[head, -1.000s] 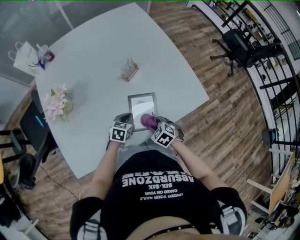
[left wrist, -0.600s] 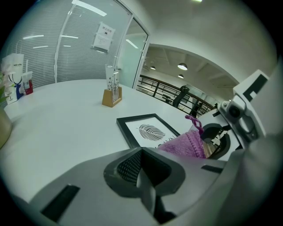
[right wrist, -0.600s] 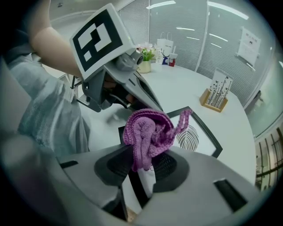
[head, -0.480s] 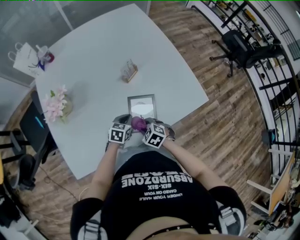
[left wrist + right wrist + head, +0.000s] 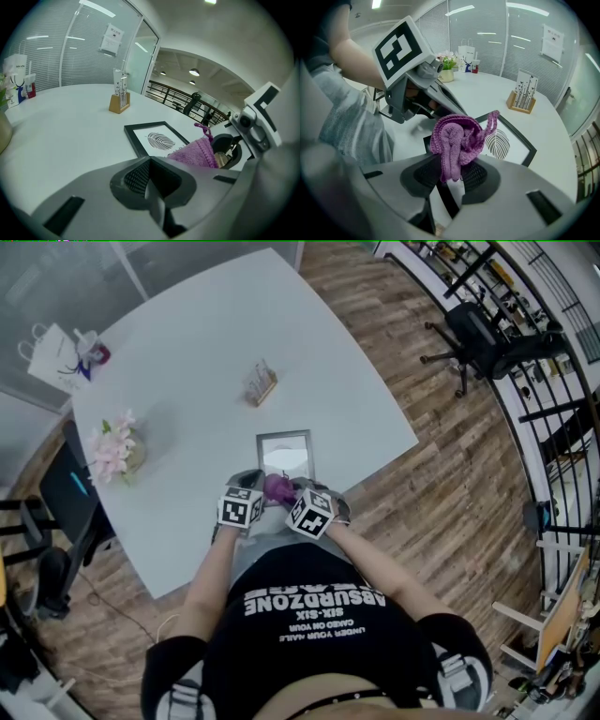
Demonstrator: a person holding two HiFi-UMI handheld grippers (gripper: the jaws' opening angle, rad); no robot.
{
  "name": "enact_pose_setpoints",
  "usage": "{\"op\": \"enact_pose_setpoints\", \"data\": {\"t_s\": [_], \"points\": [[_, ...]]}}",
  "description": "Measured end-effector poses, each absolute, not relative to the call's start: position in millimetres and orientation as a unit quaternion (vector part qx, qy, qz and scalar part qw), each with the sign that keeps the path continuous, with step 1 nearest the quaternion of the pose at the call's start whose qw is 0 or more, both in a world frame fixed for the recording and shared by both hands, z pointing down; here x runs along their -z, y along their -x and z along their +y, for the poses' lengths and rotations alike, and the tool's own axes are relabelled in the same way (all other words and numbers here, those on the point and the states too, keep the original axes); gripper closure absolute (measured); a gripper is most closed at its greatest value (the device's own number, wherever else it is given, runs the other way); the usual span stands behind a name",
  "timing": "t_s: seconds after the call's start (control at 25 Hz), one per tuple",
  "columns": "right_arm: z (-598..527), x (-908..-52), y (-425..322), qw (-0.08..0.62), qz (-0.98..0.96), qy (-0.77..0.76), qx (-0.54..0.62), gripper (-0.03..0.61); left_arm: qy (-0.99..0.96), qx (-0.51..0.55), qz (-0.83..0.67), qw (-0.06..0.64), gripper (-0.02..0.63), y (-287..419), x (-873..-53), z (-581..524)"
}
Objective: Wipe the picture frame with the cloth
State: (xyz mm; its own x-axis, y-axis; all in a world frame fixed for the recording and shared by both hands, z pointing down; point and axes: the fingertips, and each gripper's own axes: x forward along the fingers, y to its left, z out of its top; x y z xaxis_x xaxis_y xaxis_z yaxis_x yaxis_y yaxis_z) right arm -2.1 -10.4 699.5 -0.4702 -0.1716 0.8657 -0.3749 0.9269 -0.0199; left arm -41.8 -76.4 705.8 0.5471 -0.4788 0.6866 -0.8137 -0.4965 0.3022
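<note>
A black picture frame (image 5: 285, 455) with a leaf print lies flat on the white table (image 5: 206, 362), just ahead of both grippers. My right gripper (image 5: 285, 491) is shut on a bunched purple cloth (image 5: 277, 487), which hangs over the frame's near edge. In the right gripper view the cloth (image 5: 456, 139) sticks up from the jaws, in front of the frame (image 5: 509, 142). My left gripper (image 5: 251, 486) sits by the frame's near left corner, jaws together with nothing in them. The left gripper view has the frame (image 5: 157, 139) ahead and the cloth (image 5: 196, 153) at its right.
A wooden card holder (image 5: 260, 382) stands beyond the frame. A vase of pink flowers (image 5: 114, 448) is at the table's left edge, and paper bags (image 5: 58, 352) at the far left corner. An office chair (image 5: 483, 334) stands on the wood floor to the right.
My right gripper has moved left and slightly nearer with the cloth, from over the frame's glass to its near edge. The left gripper has barely moved.
</note>
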Motion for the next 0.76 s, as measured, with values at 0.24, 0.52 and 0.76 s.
{"op": "enact_pose_setpoints", "data": {"t_s": [0.24,0.52,0.76], "points": [[-11.6,-698.6,1.2,0.487,-0.851,-0.168,-0.100,0.459,-0.822,-0.266,-0.395,0.311,0.598,40.5,-703.8,-76.6],[-12.0,-699.5,1.2,0.491,-0.848,-0.171,-0.100,0.459,-0.823,-0.266,-0.394,0.311,0.598,41.2,-705.4,-77.2],[-12.3,-699.9,2.1,0.490,-0.849,-0.171,-0.100,0.459,-0.825,-0.264,-0.392,0.311,0.598,41.0,-705.1,-77.8]]}}
